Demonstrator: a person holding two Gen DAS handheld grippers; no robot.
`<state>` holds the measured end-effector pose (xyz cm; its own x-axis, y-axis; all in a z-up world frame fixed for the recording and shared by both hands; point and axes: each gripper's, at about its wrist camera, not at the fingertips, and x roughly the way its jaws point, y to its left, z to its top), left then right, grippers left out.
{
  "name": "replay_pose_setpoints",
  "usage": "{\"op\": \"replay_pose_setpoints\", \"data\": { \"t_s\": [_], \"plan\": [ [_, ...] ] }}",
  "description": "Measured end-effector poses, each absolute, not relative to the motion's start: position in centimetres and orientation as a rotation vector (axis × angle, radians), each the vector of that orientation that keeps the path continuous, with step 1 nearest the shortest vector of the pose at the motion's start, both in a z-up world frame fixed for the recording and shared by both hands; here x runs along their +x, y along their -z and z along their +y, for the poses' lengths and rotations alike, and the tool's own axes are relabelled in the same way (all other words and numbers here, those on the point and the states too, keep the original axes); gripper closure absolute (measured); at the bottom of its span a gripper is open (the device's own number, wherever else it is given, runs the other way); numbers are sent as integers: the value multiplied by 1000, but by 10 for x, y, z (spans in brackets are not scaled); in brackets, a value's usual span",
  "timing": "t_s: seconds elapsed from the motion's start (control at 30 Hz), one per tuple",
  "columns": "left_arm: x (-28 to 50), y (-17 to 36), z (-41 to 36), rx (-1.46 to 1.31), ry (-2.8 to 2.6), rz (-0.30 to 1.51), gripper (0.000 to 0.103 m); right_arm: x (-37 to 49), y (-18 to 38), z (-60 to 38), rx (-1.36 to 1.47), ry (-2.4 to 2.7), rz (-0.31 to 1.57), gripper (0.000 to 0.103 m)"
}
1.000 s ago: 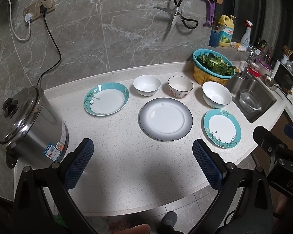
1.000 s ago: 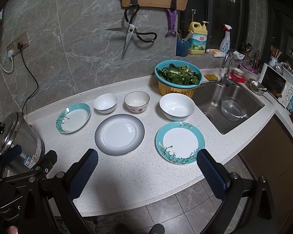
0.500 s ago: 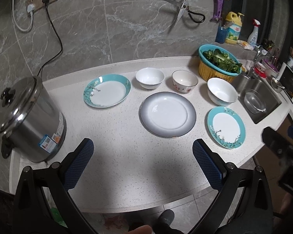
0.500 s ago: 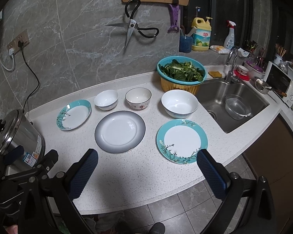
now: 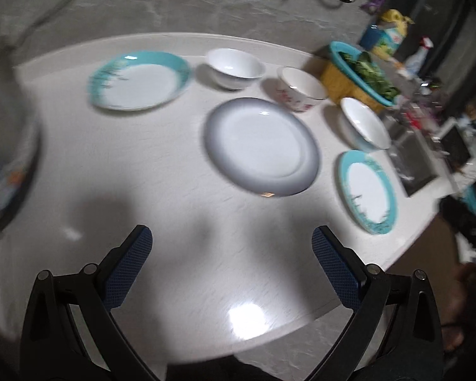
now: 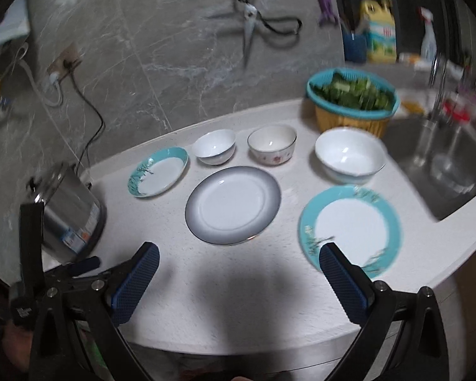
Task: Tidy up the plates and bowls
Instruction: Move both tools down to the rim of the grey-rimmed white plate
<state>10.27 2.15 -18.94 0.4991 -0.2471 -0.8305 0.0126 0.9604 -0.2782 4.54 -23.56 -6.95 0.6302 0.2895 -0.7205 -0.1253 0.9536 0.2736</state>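
- Steel rice cooker (image 6: 68, 214) at far left of the white desk (image 6: 238, 285), lid on, cord running up to a wall socket (image 6: 62, 63).
- Left hand-held gripper (image 5: 231, 250): released, blue pads wide apart, nothing between them; hovers over bare desk near the front edge, short of the dishes. This view is motion-blurred.
- Teal-rimmed plate, left (image 6: 158, 171): flat on the desk, just right of the cooker, apart from it.
- Small white bowl (image 6: 215, 146) and floral-print bowl (image 6: 272, 145): upright, side by side in the back row, not touching.
- Grey-rimmed plate (image 6: 233, 204): centre, in front of the two small bowls, empty.
- Large white bowl (image 6: 349, 155): upright, right of the floral bowl, just in front of the teal colander of greens (image 6: 353, 101).
- Teal-rimmed plate, right (image 6: 349, 225): near the desk's front right edge, in front of the large bowl.
- Right hand-held gripper (image 6: 238, 263): released, empty; its right pad overlaps the near rim of that plate in view; contact cannot be told.
- Sink (image 6: 447, 165) at far right; scissors (image 6: 254, 28) hang on the wall.
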Motion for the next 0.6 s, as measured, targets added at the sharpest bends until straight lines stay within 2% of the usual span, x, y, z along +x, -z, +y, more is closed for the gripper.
{"op": "replay_pose_setpoints", "data": {
  "t_s": [0.17,0.5,0.57,0.6],
  "plan": [
    [180,225,37,-250,175,1180,2,109,104,-228,295,-349,952,0],
    [298,272,49,-243,253,1221,3,203,155,-234,392,-272,1072,10],
    [312,280,49,-263,266,1232,14,216,168,-241,402,-269,1100,14],
    [314,285,46,-271,271,1244,27,223,174,-243,395,-270,1119,17]
  ]
}}
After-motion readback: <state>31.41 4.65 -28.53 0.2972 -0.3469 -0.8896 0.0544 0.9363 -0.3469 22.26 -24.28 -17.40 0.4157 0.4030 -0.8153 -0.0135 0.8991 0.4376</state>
